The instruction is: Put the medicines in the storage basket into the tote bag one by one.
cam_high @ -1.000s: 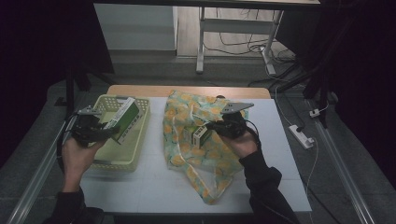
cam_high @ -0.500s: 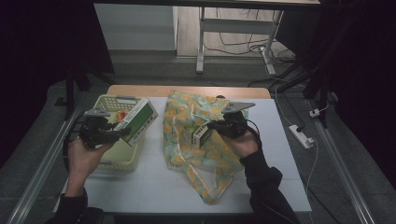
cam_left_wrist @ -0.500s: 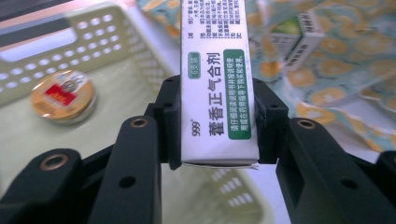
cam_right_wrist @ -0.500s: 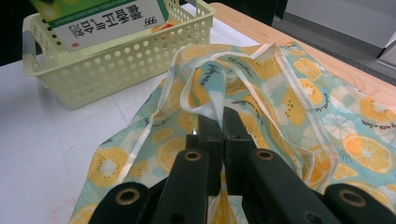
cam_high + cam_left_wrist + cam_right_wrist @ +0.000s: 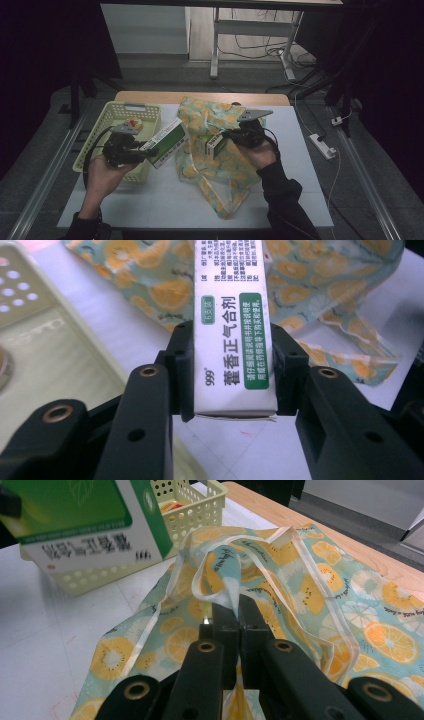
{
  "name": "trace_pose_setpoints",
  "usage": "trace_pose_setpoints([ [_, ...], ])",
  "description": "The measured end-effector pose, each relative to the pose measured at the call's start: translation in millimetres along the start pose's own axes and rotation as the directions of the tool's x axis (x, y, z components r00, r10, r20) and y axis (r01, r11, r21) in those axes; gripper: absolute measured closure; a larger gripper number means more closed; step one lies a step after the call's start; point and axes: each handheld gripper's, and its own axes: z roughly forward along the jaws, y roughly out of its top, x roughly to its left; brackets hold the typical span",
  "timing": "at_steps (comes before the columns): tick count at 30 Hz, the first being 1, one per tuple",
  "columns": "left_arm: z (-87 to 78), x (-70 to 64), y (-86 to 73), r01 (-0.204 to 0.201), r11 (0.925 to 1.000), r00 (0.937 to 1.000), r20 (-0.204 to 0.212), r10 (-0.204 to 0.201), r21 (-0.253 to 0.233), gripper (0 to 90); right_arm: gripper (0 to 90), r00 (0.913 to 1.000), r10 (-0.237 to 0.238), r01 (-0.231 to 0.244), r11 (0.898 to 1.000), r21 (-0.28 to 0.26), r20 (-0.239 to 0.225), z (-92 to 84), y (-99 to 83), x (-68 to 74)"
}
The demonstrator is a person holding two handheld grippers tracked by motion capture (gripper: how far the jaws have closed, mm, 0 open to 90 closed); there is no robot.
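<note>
Two pairs of tongs are held over the worktop [image 5: 165, 210], one in each hand. The left tongs [image 5: 232, 372] are clenched on a white and green box [image 5: 234, 330] with printed text, gripped across its narrow sides near one end, so that the box is carried clear of the surface and reaches away from the jaws. In the high view the left tongs [image 5: 146, 150] are seen just beyond the right edge of a pale yellow basket [image 5: 95, 145], with the box [image 5: 167, 142] pointing from them toward the bag. A small red and pale item [image 5: 133, 123] lies in the far part of the basket, behind the left tongs.

The right tongs [image 5: 239, 611] are closed on a fold of a bag [image 5: 320, 595] printed with orange slices, at its pale-edged rim, which is lifted into loose loops in front of the jaws. In the high view the right tongs [image 5: 227, 139] are seen over the middle of the bag [image 5: 220, 190], and a second small box [image 5: 210, 145] is seen just ahead of them at the cloth. From the right tongs, the held box [image 5: 85, 520] and the basket [image 5: 200, 505] are seen beyond the bag.
</note>
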Motion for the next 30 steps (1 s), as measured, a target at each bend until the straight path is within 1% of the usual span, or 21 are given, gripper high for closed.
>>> trace_pose_setpoints([
  [9,20.1,-16.1,1.1,-0.031,0.9981,0.9982,0.052,0.028,0.053,62.2,89.3,1.0000,-0.001,0.001,1.000,-0.001,0.003,-0.3,0.4,0.2],
  [11,26.2,-19.8,1.3,-0.036,0.9972,0.9978,0.057,0.032,0.066,62.2,89.3,1.0000,-0.001,0.001,1.000,-0.001,0.002,-0.3,0.6,0.5],
  [15,37.6,-23.5,1.4,-0.039,0.9951,0.9970,0.069,0.033,0.090,62.2,89.3,1.0000,-0.001,0.001,1.000,-0.001,0.002,-0.2,0.4,0.5],
  [18,45.6,-25.8,1.8,-0.032,0.9937,0.9965,0.080,0.024,0.107,62.2,89.4,1.0000,-0.001,0.001,1.000,-0.001,0.001,-0.4,0.7,0.9],
  [23,57.4,-30.2,2.6,-0.036,0.9900,0.9971,0.071,0.026,0.136,62.2,89.3,1.0000,-0.006,0.006,1.000,-0.006,-0.003,0.0,1.4,2.2],
  [30,71.0,-34.9,5.6,-0.038,0.9873,0.9971,0.071,0.027,0.154,62.1,89.4,0.9999,-0.012,0.012,1.000,-0.003,-0.009,0.5,2.4,4.3],
])
